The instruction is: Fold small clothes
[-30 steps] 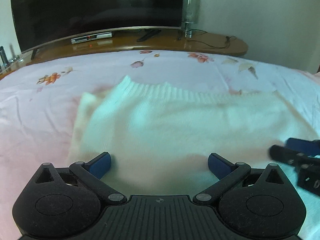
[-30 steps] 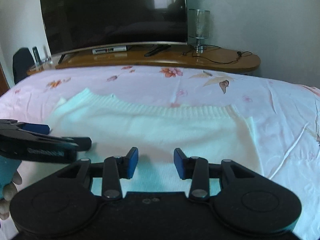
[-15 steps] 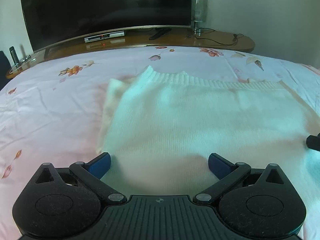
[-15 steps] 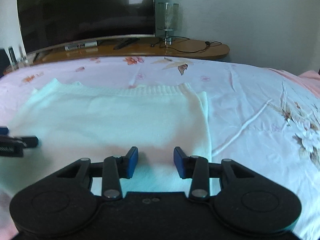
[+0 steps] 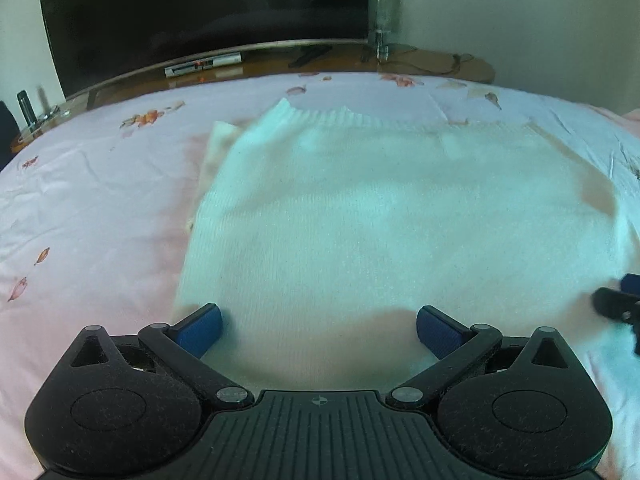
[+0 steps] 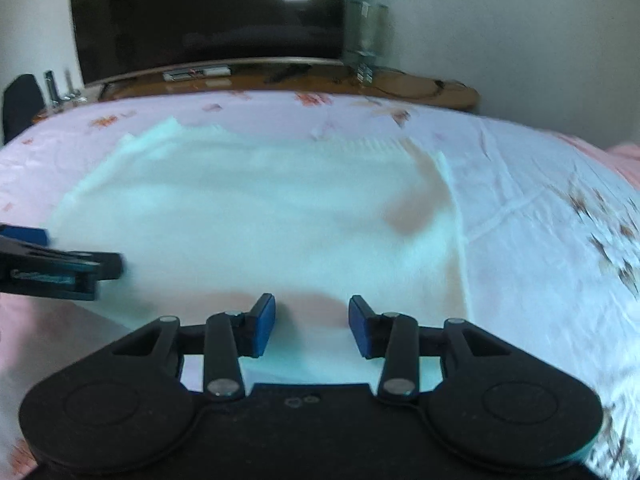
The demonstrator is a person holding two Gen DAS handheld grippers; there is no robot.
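Both hand-held grippers (image 5: 318, 330) (image 6: 312, 326) slid along the sweater (image 5: 380, 216), gaping, empty.

Bedsheet (image 5: 100, 208) around the sweater (image 5: 400, 220) lies bare.

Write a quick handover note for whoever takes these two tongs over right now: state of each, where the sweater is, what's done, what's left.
Left tongs: open wide, empty, over the near edge of the white knit sweater.
Right tongs: partly open, empty, over the same near edge, further toward the sweater's right side.
Sweater: lies flat on the floral bedsheet, ribbed edge on the far side, toward the TV; side parts appear already tucked under.
Done: apparently the side folds.
Left: probably grip the near edge with both tongs and fold it toward the ribbed edge.
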